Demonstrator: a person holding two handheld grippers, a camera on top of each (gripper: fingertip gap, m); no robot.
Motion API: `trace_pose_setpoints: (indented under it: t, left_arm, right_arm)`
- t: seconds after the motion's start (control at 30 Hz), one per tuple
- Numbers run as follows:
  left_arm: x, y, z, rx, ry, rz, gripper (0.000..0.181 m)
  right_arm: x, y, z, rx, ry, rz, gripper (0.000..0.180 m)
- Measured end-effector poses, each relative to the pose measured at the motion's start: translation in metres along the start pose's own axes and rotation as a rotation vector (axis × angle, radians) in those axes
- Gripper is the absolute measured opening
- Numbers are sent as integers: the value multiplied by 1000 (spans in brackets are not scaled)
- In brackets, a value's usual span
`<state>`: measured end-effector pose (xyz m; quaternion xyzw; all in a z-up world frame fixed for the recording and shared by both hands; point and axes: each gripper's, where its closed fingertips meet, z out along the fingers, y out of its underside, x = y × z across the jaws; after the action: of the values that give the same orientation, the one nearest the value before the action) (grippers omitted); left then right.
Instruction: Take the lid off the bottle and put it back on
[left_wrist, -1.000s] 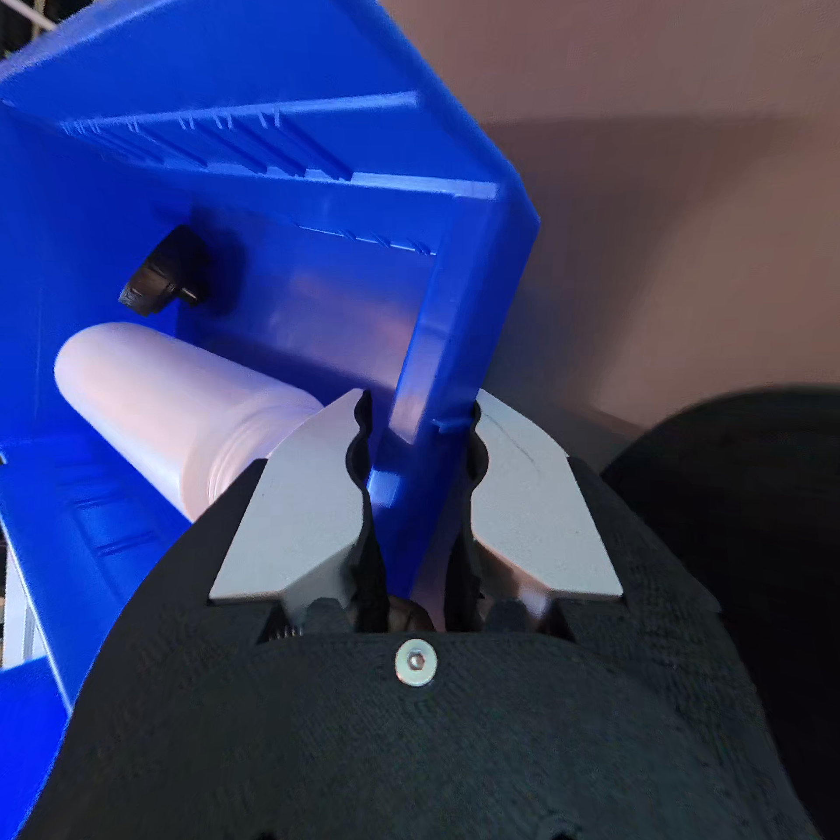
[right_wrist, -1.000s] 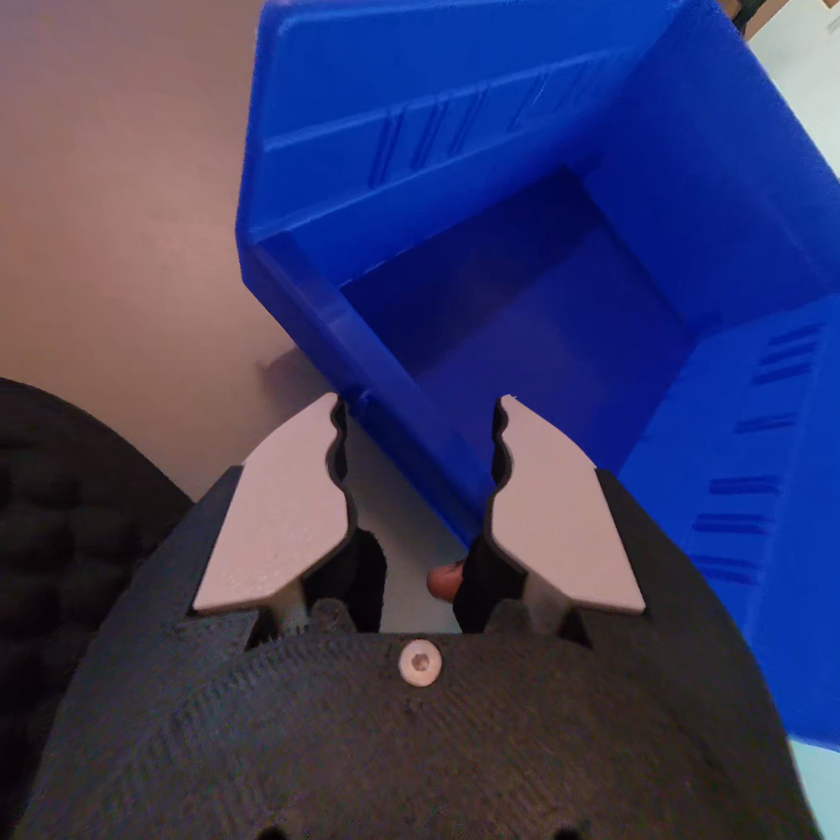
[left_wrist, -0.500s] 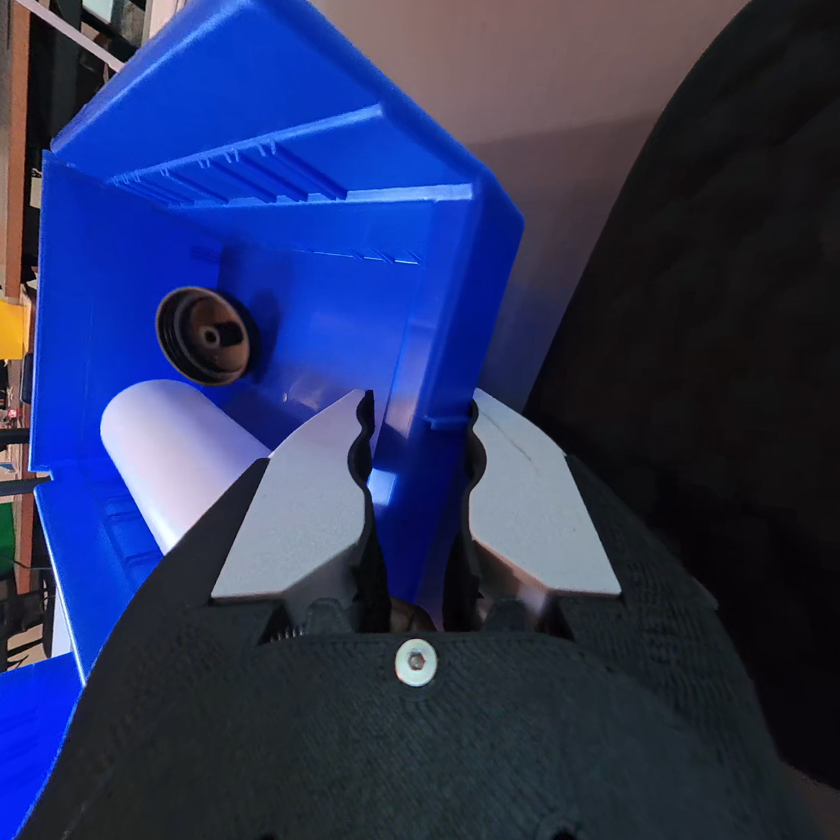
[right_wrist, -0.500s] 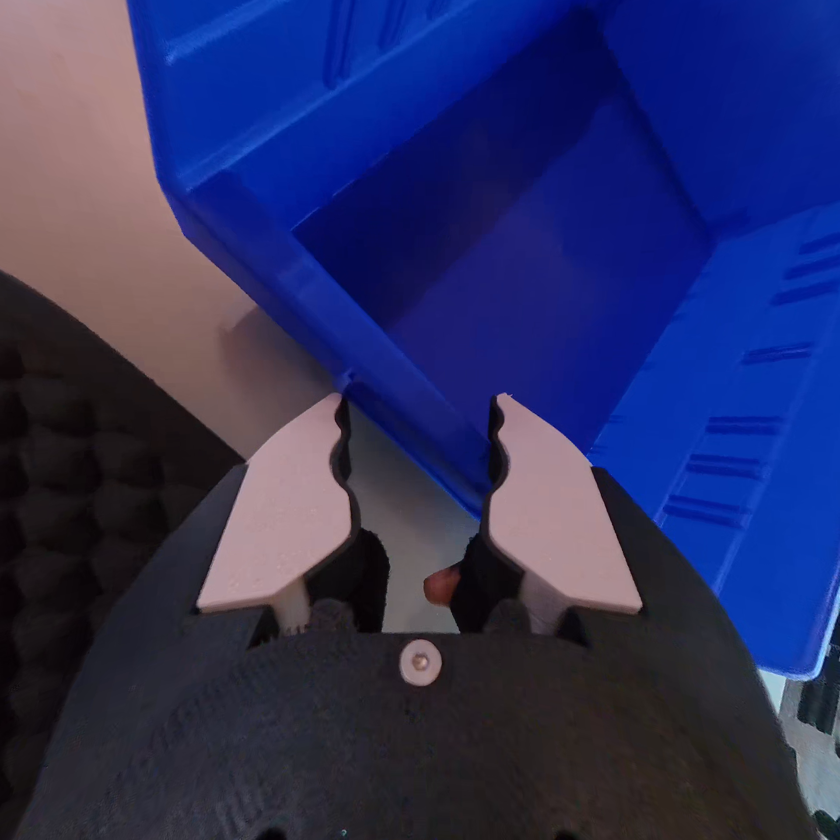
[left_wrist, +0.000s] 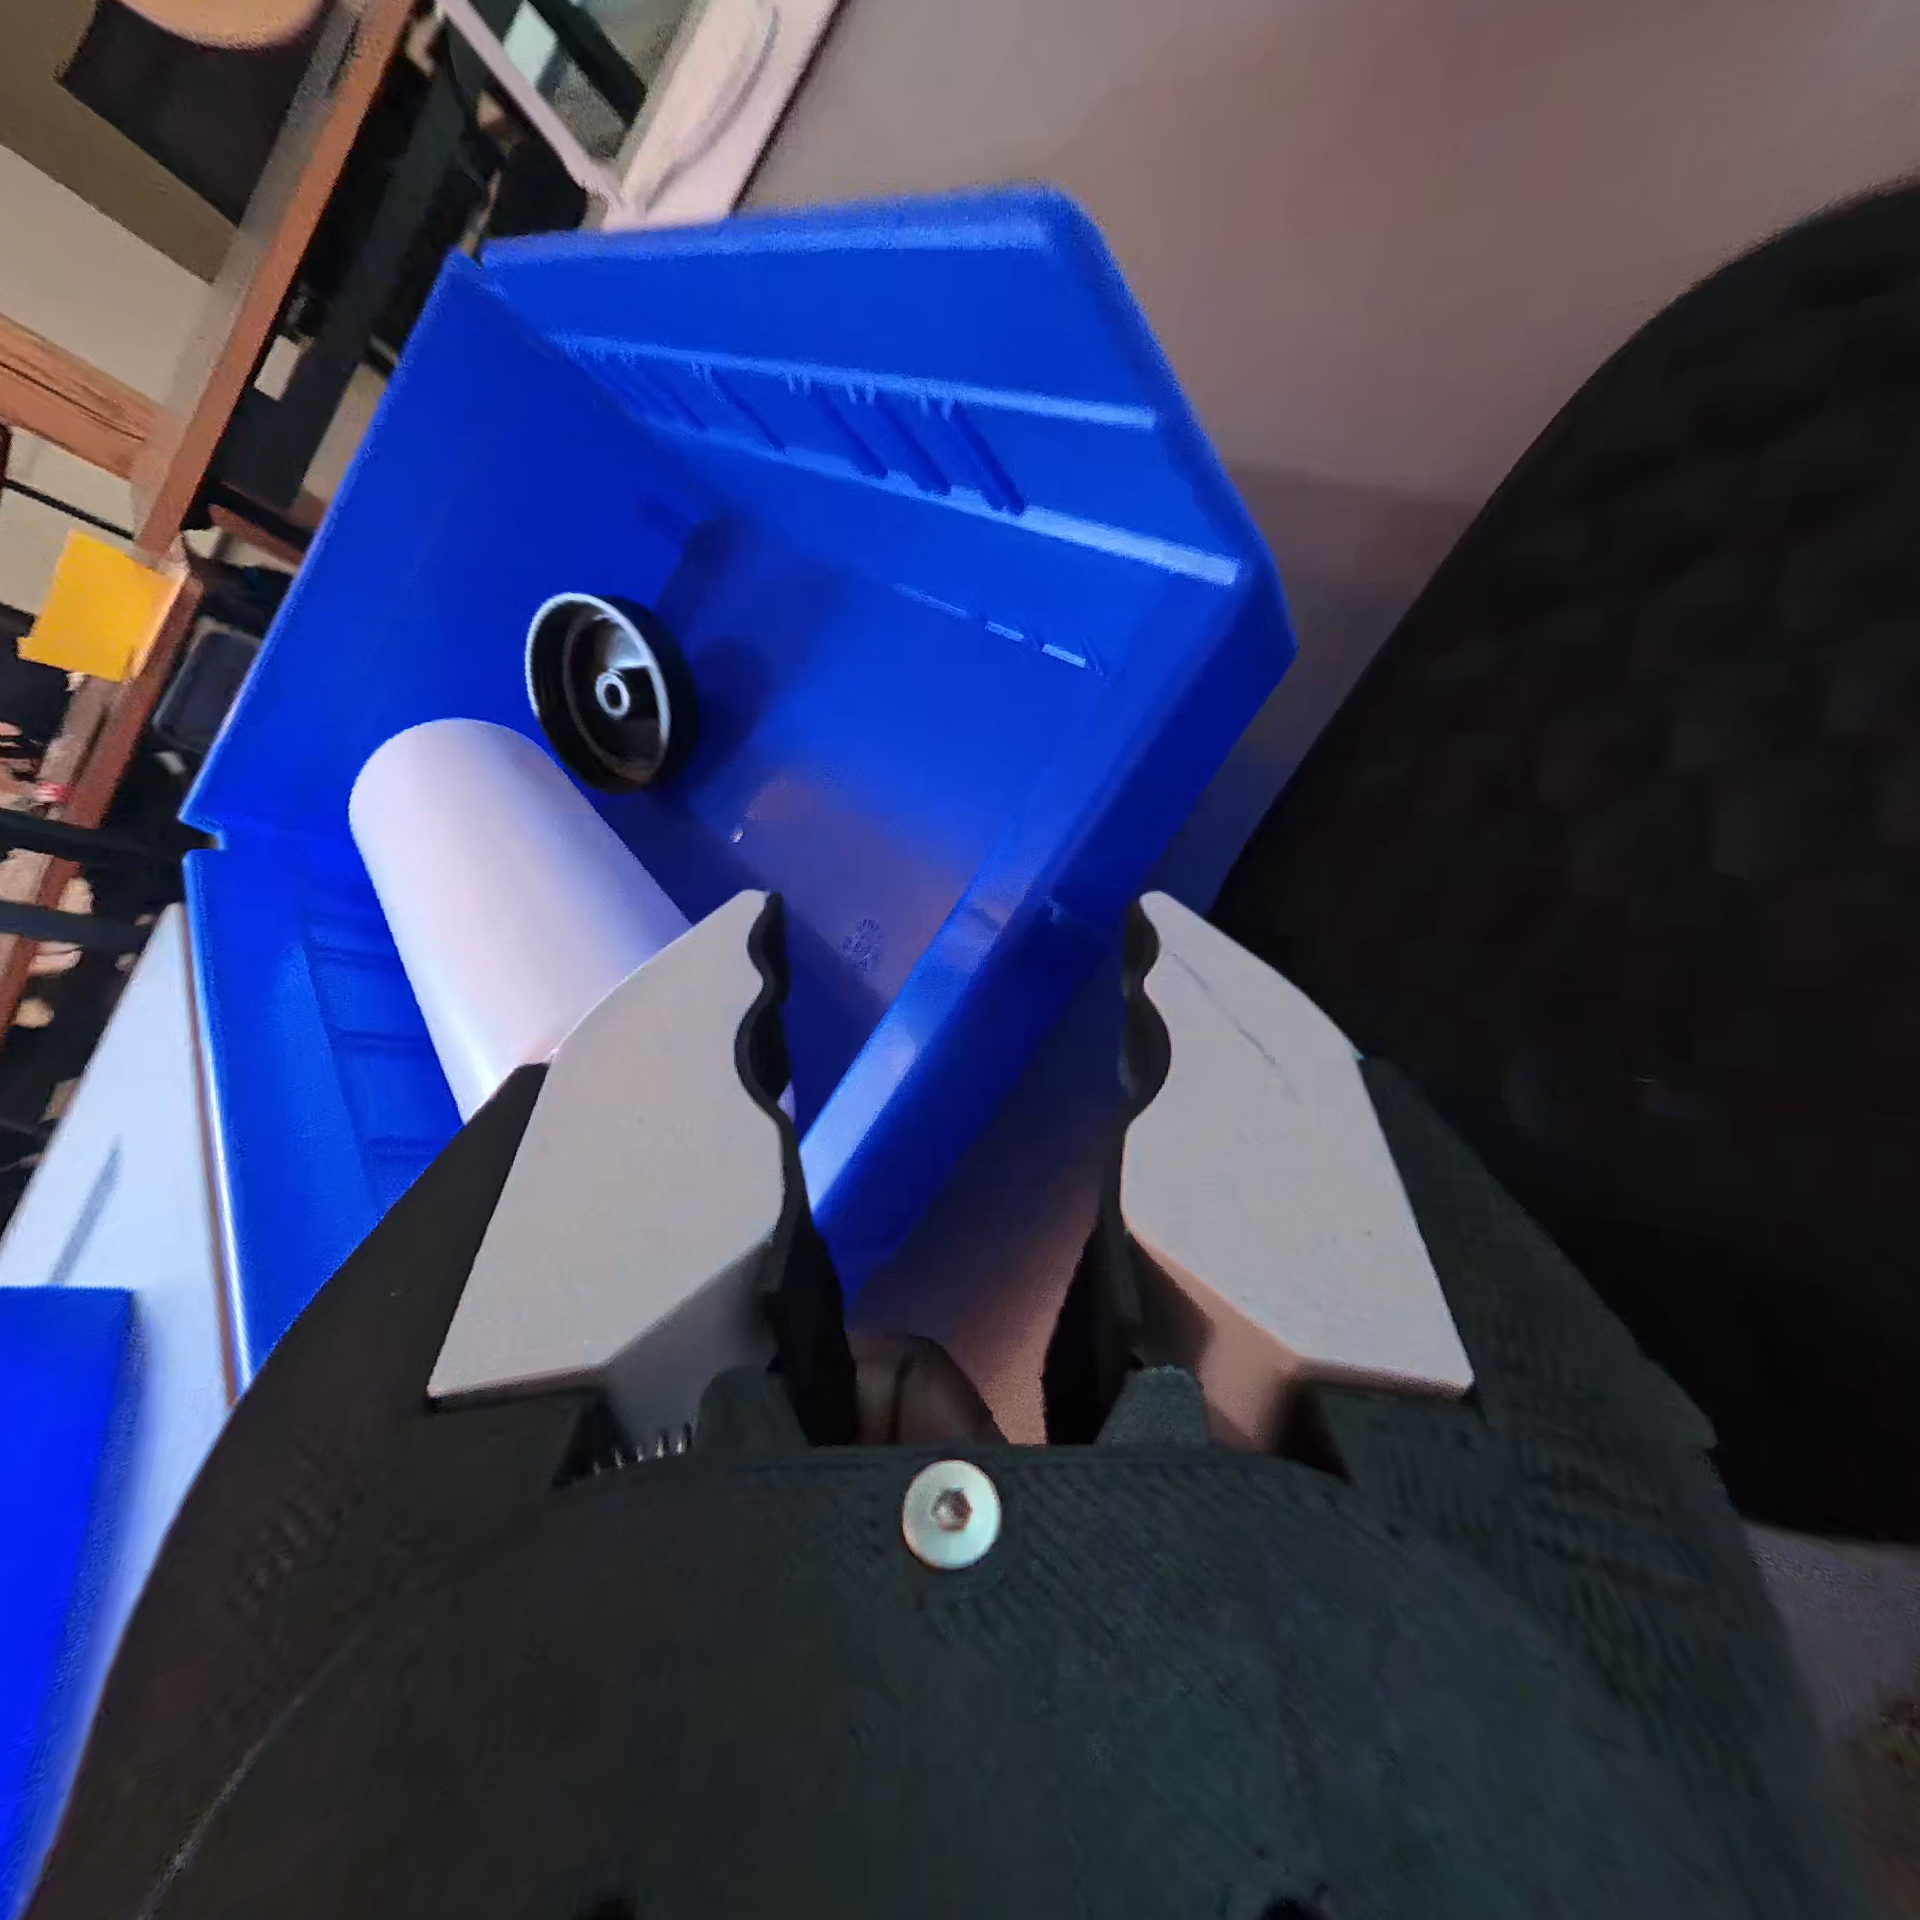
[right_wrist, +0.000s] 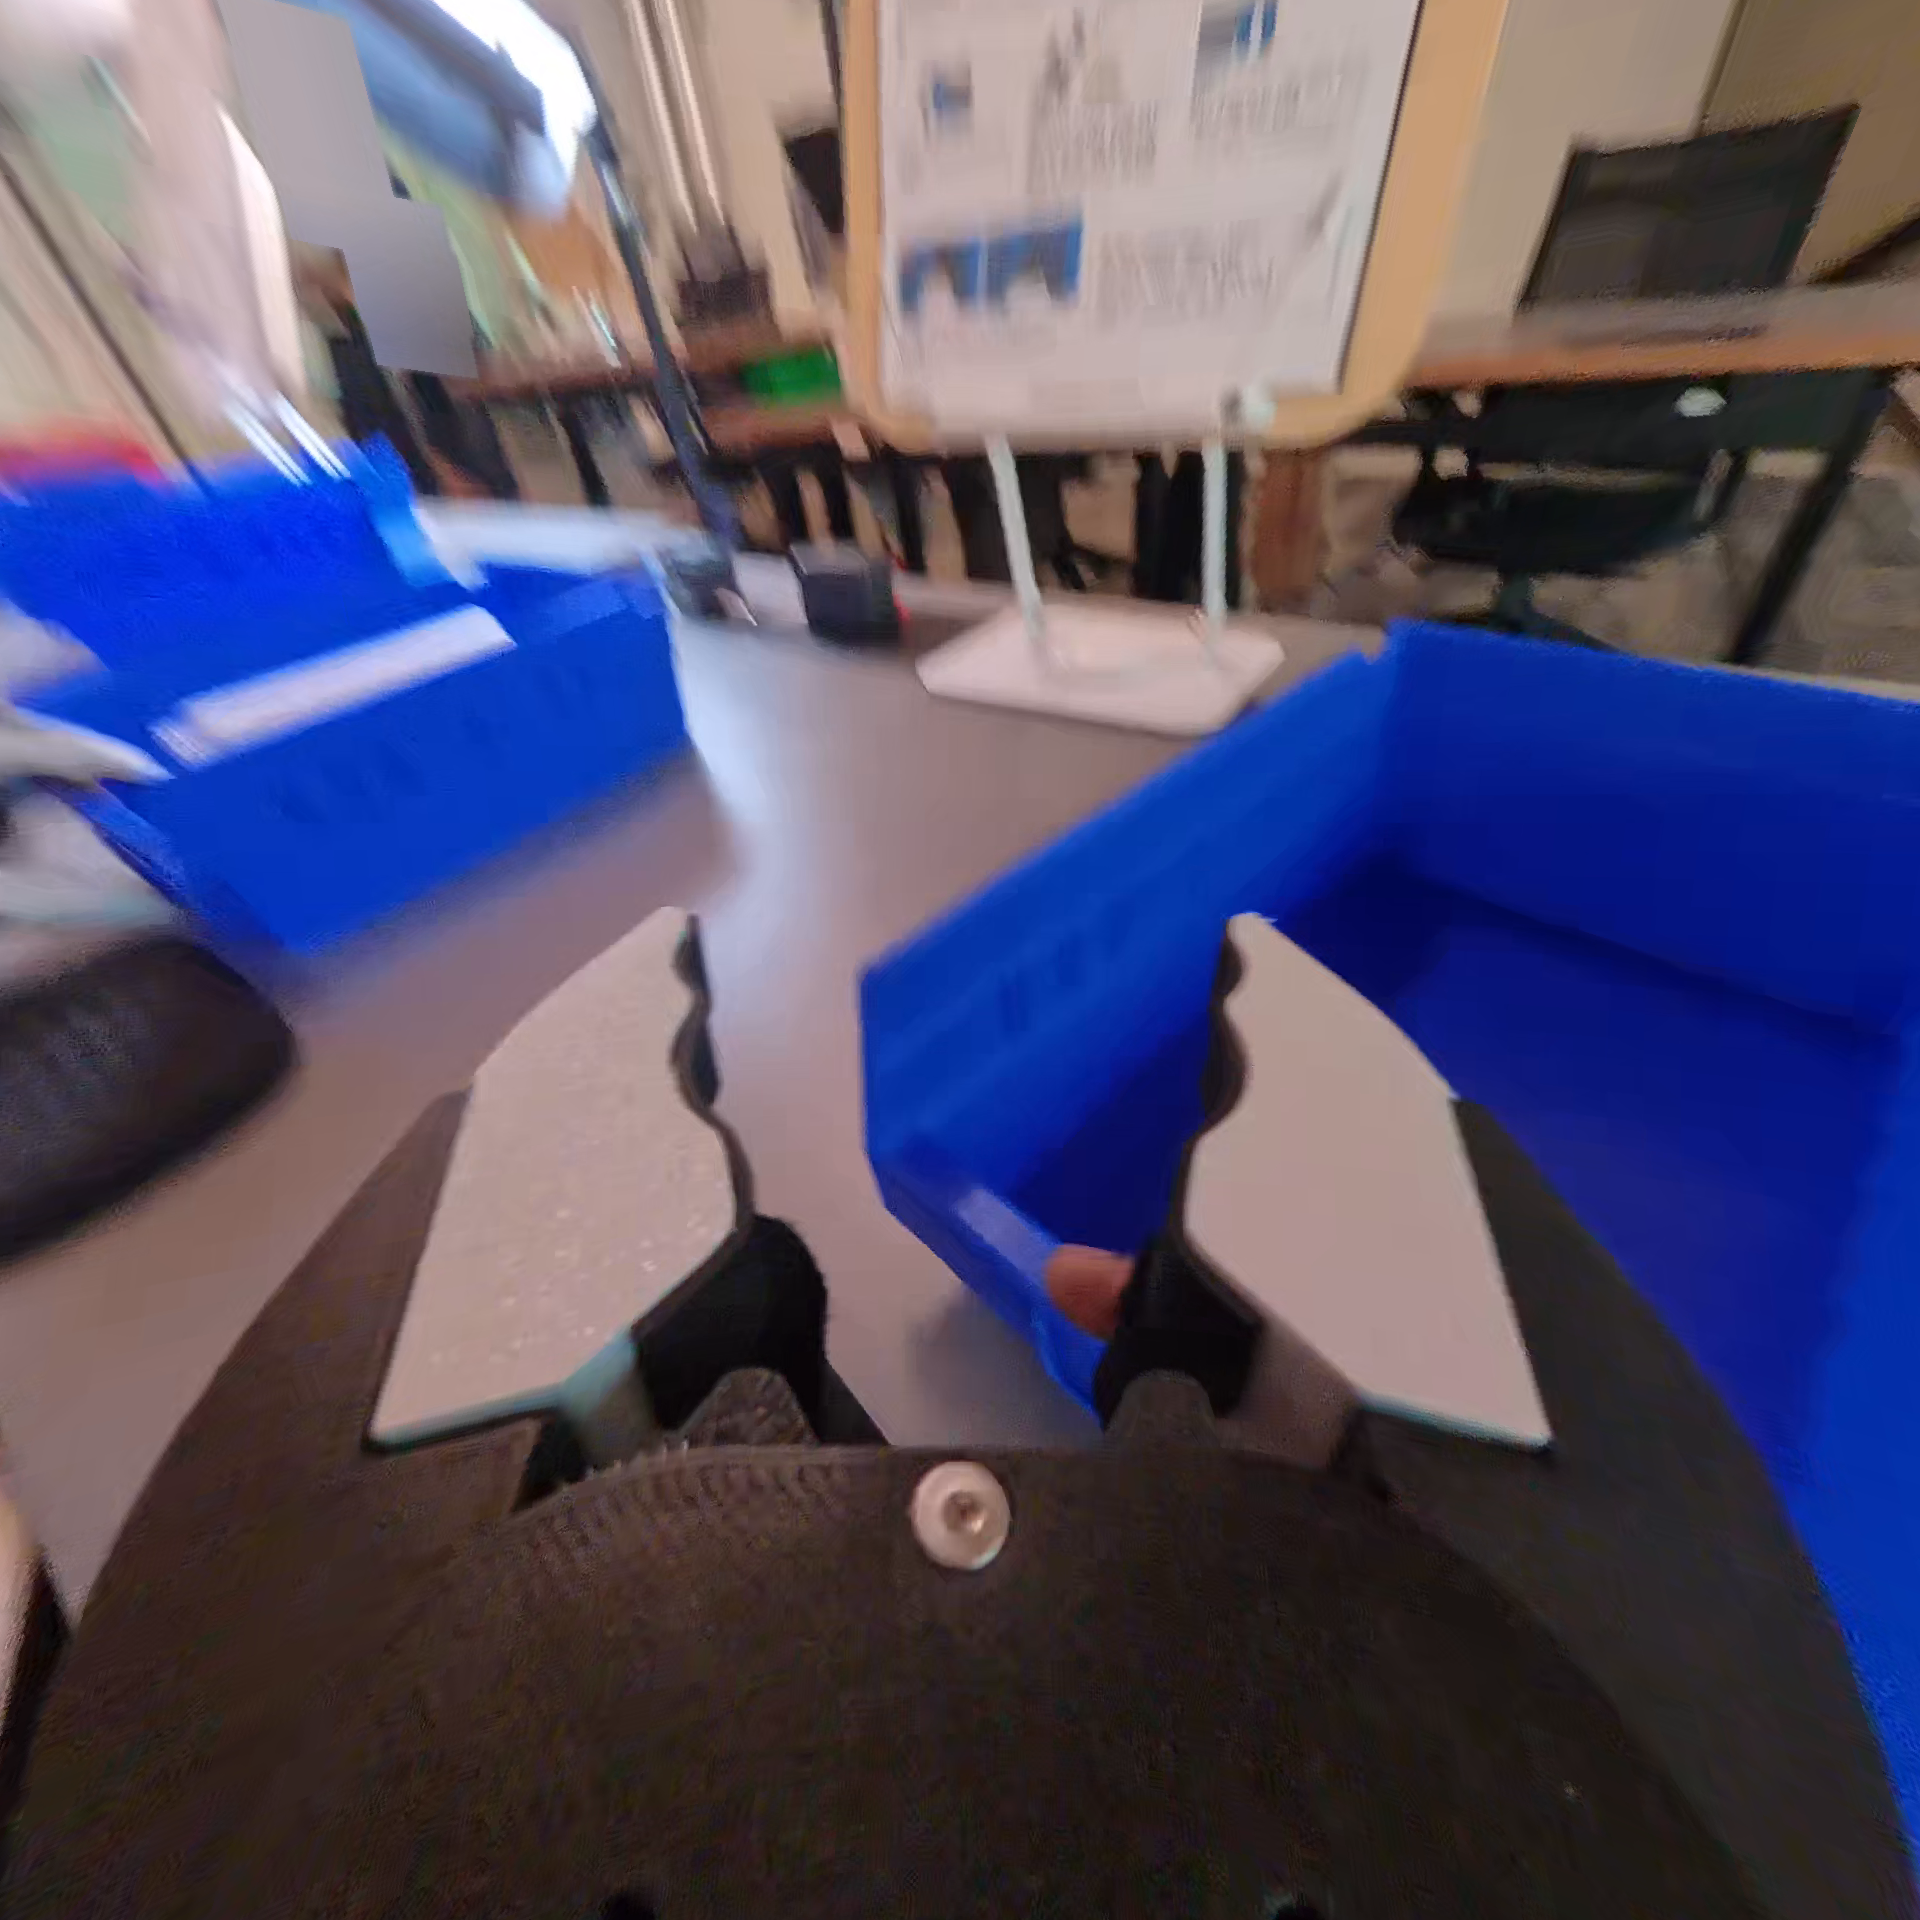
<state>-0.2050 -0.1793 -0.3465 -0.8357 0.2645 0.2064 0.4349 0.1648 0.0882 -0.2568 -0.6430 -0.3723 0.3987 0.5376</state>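
Note:
A white bottle (left_wrist: 488, 883) lies on its side in a blue bin (left_wrist: 831, 312), with no lid on it. The black lid (left_wrist: 611, 694) lies loose beside the bottle's far end, hollow side towards me. My left gripper (left_wrist: 954, 914) is open, its jaws astride the bin's near wall, apart from bottle and lid. My right gripper (right_wrist: 961, 925) is wide open at the corner of a second blue bin (right_wrist: 1610, 790). That bin's wall runs beside the right finger (right_wrist: 1340, 1195), and what shows of its inside is empty.
The right gripper's black body (left_wrist: 1610, 831) fills the right of the left wrist view. More blue bins (right_wrist: 395, 810) stand to the left on the grey table (right_wrist: 831, 790). A white sign stand (right_wrist: 1101, 665) is at the back. The right wrist view is blurred.
Both grippers have opened wider; the left one has let go of the bin wall it pinched. The right wrist view has swung up from the bin towards the room.

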Motion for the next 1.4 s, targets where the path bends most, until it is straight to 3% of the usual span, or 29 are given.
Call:
trace_pose_setpoints:
  t: [0.07,0.2,0.27,0.37,0.53,0.77,0.9,1.07,1.3,1.4]
  left_arm:
    - [-1,-6,-13,53,24,-45,61]
    - [-19,0,-31,27,-45,-31,60]
    - [-32,5,-36,-12,-111,-2,59]
    - [-55,9,-42,-65,-208,44,57]
    - [-79,13,-42,-169,-230,148,54]
    - [-92,30,-22,-350,-195,398,46]
    - [-93,42,-11,-443,-176,519,49]
    - [-93,46,1,-479,-183,613,50]
    - [-100,47,13,-485,-283,669,52]
    - [-101,51,14,-503,-280,705,36]
  right_arm:
    - [-8,-10,3,99,-65,87,120]
    - [1,-7,15,116,56,96,124]
    - [-7,-11,20,133,27,87,146]
    - [-19,-18,23,173,-23,102,146]
    - [-19,-11,29,126,20,78,146]
    - [-19,-20,28,174,27,71,146]
    - [-8,-12,30,120,133,-38,146]
    - [-10,3,36,14,163,-140,146]
    - [-15,-8,36,77,152,-107,146]
    - [-15,-6,35,66,150,-124,146]
